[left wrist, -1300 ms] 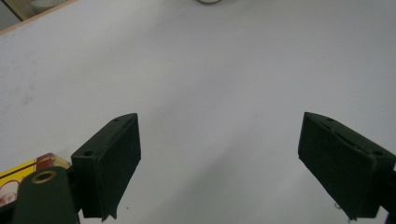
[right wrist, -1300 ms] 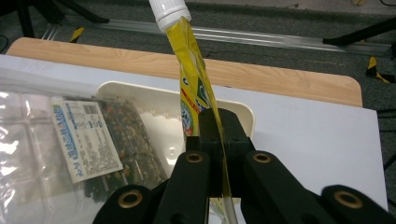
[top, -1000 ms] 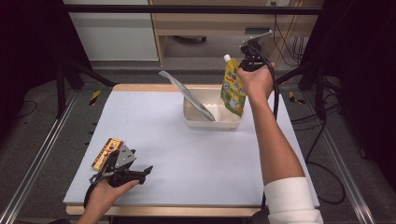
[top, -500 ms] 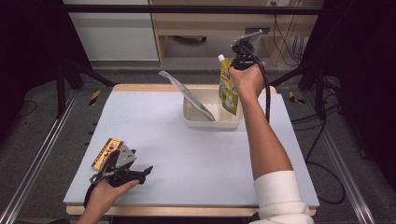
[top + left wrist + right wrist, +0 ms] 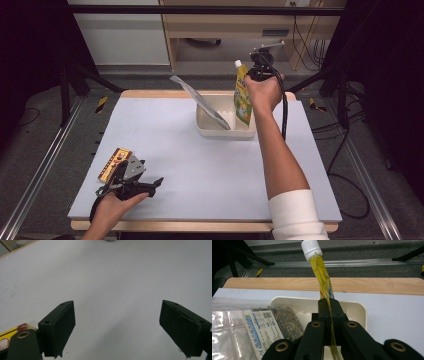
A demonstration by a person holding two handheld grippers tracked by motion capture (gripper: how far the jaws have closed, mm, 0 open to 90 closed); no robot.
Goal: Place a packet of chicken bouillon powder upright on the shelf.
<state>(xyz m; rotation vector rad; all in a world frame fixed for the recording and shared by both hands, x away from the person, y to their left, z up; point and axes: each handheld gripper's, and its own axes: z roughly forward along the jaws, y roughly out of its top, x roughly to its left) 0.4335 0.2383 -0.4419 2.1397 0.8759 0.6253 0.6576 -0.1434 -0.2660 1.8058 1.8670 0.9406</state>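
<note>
The right gripper (image 5: 261, 67) is up at the far side of the table (image 5: 210, 165). Its two black jaws are squeezed tight on a yellow pouch (image 5: 243, 97) with a white cap (image 5: 239, 63). In the right gripper view the thin edge of the pouch (image 5: 323, 275) runs straight up between the jaws, and the cap (image 5: 311, 249) sits above them. The pouch stands upright and hangs down from the gripper, with its bottom part inside a cream tray (image 5: 206, 126). The tray (image 5: 359, 310) lies right under the gripper.

To the left of the pouch, a clear bag (image 5: 200, 100) leans in the same tray. It is tilted, and its top end sticks up and out over the tray's rim. In the right gripper view this bag (image 5: 259, 327) shows a white label and something dark and speckled inside. It is just beside the gripper's jaws, a bit lower.

The left gripper (image 5: 150, 184) rests low on the near side of the table, well apart from the tray. Its jaws stand wide open with nothing between them, just bare table. A small orange box (image 5: 114, 163) lies flat just beside this gripper, on its left. In the left gripper view a corner of the box (image 5: 10, 336) peeks out next to the left jaw.
</note>
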